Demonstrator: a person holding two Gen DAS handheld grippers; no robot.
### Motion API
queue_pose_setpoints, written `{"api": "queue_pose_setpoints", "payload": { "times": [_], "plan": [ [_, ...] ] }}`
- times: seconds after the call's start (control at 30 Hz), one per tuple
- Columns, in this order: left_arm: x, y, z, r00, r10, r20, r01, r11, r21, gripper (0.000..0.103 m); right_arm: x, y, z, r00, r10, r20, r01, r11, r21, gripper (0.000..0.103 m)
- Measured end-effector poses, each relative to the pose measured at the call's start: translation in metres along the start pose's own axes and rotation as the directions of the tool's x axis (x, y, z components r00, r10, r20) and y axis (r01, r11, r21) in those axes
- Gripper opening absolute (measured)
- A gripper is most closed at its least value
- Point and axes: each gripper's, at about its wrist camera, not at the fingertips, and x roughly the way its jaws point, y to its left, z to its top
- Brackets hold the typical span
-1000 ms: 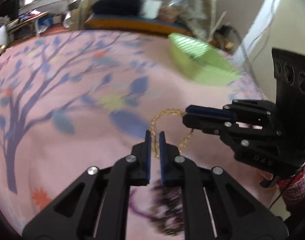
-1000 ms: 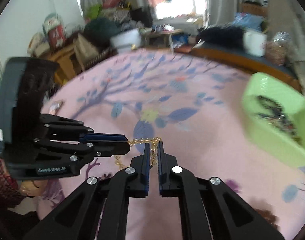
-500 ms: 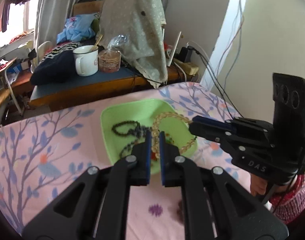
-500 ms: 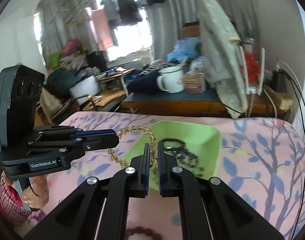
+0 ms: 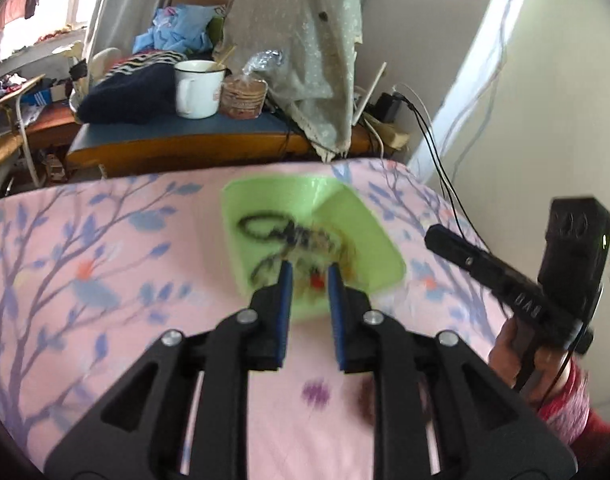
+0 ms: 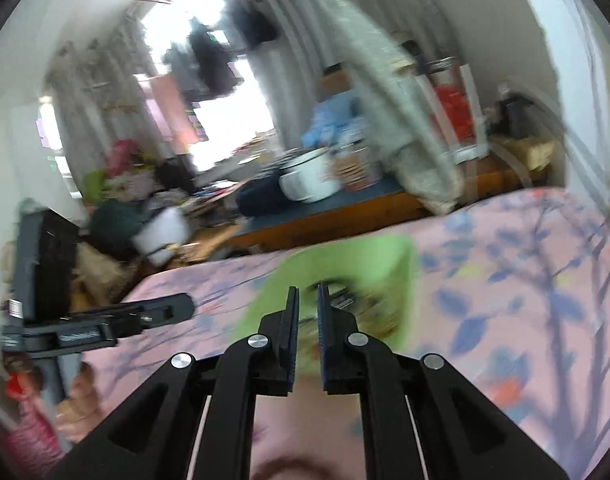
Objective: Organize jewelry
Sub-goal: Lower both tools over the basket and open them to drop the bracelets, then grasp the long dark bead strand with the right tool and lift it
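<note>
A green tray [image 5: 377,236] sits on the pink tree-print cloth [image 5: 105,264] and holds black bead strings [image 5: 265,226] and a blurred amber bead necklace [image 5: 347,256]. My left gripper [image 5: 308,276] is open and empty just in front of the tray's near edge. My right gripper [image 6: 308,300] is slightly open and empty, pointing at the tray [image 6: 385,256]. The right gripper also shows in the left wrist view [image 5: 485,260], off the tray's right side. The left gripper shows at the left of the right wrist view [image 6: 161,312].
A dark beaded piece [image 5: 365,400] lies blurred on the cloth near me. Behind the bed stands a bench with a white mug [image 5: 197,88], a bag of biscuits [image 5: 243,98] and a draped cloth [image 5: 317,60]. Cables [image 5: 437,152] hang at the right wall.
Both grippers held the amber necklace over the tray half a second ago. Both have opened; the necklace now lies in the tray, and the right gripper has drawn back to the right.
</note>
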Motion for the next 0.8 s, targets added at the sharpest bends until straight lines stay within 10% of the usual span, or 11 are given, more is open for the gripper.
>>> {"api": "queue_pose_setpoints", "payload": {
  "times": [0.13, 0.33, 0.6, 0.67, 0.7, 0.8],
  "plan": [
    [-0.044, 0.018, -0.048, 0.998, 0.061, -0.018, -0.061, 0.998, 0.009, 0.019, 0.002, 0.040, -0.034, 0.985, 0.126, -0.114, -0.131, 0.991, -0.039, 0.000],
    [-0.099, 0.047, -0.125, 0.989, 0.140, -0.045, -0.142, 0.988, -0.058, 0.039, 0.042, 0.097, -0.095, 0.901, 0.197, -0.386, -0.258, 0.960, -0.111, 0.000],
    [-0.079, 0.029, -0.189, 0.978, 0.172, -0.118, -0.177, 0.984, -0.030, 0.042, 0.048, 0.127, -0.118, 0.872, 0.200, -0.447, -0.280, 0.952, -0.121, 0.000],
    [-0.071, 0.030, -0.191, 0.977, 0.179, -0.117, -0.182, 0.983, -0.022, 0.033, 0.049, 0.128, -0.119, 0.869, 0.196, -0.454, -0.282, 0.951, -0.129, 0.000],
    [-0.070, 0.031, -0.190, 0.977, 0.176, -0.118, -0.180, 0.983, -0.020, 0.009, 0.049, 0.129, -0.120, 0.868, 0.195, -0.456, -0.282, 0.950, -0.132, 0.000],
    [-0.076, 0.045, -0.183, 0.984, 0.153, -0.097, -0.160, 0.984, -0.073, 0.009, 0.048, 0.134, -0.121, 0.868, 0.192, -0.458, -0.283, 0.949, -0.137, 0.000]
  ]
}}
